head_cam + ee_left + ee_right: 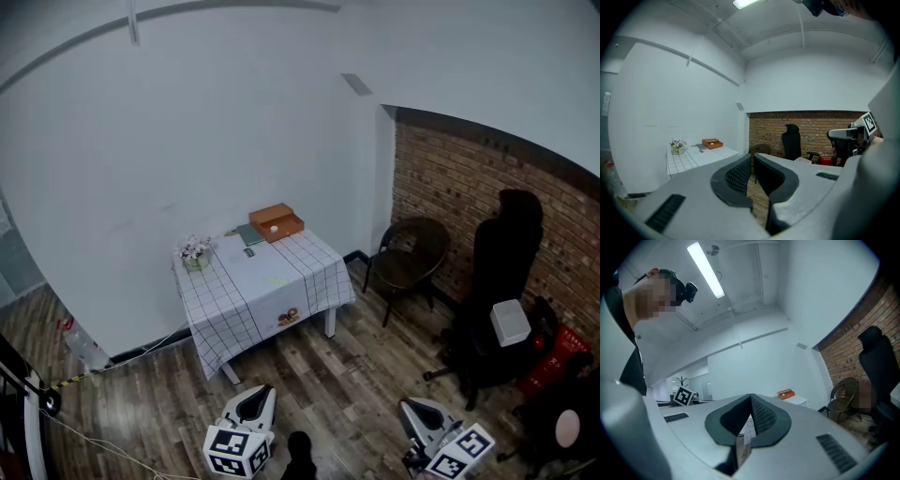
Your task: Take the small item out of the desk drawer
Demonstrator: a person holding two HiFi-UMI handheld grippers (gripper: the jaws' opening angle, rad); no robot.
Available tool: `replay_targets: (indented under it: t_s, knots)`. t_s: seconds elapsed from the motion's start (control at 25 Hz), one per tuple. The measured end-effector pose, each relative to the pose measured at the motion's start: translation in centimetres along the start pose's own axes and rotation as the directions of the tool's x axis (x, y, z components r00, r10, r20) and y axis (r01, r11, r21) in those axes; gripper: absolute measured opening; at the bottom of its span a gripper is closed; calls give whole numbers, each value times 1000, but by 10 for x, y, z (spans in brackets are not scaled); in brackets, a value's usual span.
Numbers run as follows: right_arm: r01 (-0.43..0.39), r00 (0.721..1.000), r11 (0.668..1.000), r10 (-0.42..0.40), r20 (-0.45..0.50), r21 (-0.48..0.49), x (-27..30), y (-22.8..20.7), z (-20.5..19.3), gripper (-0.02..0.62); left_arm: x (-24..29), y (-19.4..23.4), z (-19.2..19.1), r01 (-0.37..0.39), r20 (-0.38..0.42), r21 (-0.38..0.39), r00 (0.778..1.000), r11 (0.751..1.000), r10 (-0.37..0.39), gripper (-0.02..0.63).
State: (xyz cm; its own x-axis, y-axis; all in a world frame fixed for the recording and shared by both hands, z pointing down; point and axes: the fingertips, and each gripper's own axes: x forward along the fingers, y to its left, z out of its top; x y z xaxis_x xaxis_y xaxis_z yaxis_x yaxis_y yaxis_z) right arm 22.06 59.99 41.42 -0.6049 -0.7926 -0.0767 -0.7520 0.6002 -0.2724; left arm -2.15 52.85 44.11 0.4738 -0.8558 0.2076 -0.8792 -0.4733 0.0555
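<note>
The left gripper sits at the bottom of the head view, left of centre. In its own view the two jaws are pressed together at the tips with nothing between them. The right gripper sits at the bottom right of the head view. Its jaws are likewise pressed together and pinch nothing. Both are well apart from the worktop, which stands in the middle of the head view against the white wall and is covered by a white cloth with a dark check.

An orange-brown box stands on the worktop's upper right corner. A small pale item shows on its front part, but it is too small to tell what it is, or whether that part is a drawer pulled out. Just left of the box lies a dark green book. A small pot of flowers stands at the worktop's left corner.

To the right of the worktop, a dark wicker chair stands before the brick wall. Further right is a black office chair with a white box on its seat. A red object lies near the right edge. The floor is of wood planks.
</note>
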Motion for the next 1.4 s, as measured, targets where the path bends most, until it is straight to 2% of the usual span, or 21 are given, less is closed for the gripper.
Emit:
replay_targets:
  t_s: [0.2, 0.52, 0.88, 1.08, 1.4]
  knots:
    - [-72, 997, 997, 72, -42, -7, 48, -2, -4, 3, 24, 38, 0, -27, 8, -33, 1000, 999, 28, 26]
    - [-102, 993, 995, 103, -62, 8, 151, -38, 0, 3, 98, 120, 12, -48, 1, -62, 999, 997, 48, 26]
    - [-102, 988, 995, 102, -116, 10, 280, -74, -3, 5, 185, 212, 38, -18, -9, -70, 1000, 997, 18, 26]
    - [-121, 983, 993, 121, -135, 7, 349, -75, -6, 5, 218, 247, 47, 17, -16, -54, 1000, 998, -18, 26]
    - [-131, 975, 991, 135, -174, 35, 408, -91, -24, 5, 251, 291, 46, 16, -47, -69, 999, 998, -19, 26]
